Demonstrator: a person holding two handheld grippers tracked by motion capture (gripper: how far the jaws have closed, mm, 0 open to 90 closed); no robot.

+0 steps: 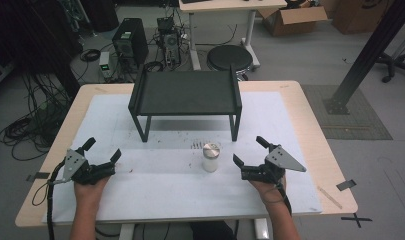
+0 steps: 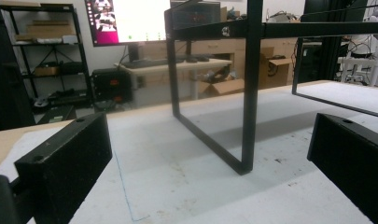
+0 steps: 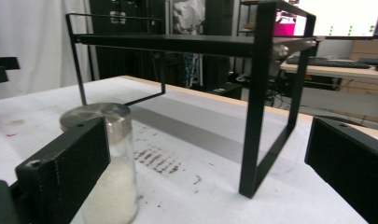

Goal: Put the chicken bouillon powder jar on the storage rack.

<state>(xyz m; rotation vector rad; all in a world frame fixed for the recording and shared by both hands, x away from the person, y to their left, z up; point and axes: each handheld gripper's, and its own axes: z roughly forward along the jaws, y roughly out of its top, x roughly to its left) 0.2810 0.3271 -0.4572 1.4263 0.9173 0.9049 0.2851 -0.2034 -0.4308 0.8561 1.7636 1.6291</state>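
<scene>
Glass jar [image 1: 210,158] w/ steel lid, white grains: rigid, slippery, breakable; grip mid-body. Both grippers' jaws spread, empty.

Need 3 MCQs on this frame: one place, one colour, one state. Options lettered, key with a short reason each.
1. Where does the jar stand?
A. on top of the black rack
B. on the white mat, in front of the rack, nearer the right gripper
C. between the left gripper's jaws

2. What colour is the jar's lid?
A. red
B. black
C. silver

3. How do the two grippers stand?
A. both open, holding nothing
B. right shut on the jar
C. both shut

Key: 1 B, the high view shows it on the white mat before the black rack, close to the right gripper. 2 C, the lid is metallic silver. 3 A, the left gripper and the right one both have jaws spread around bare space.
</scene>
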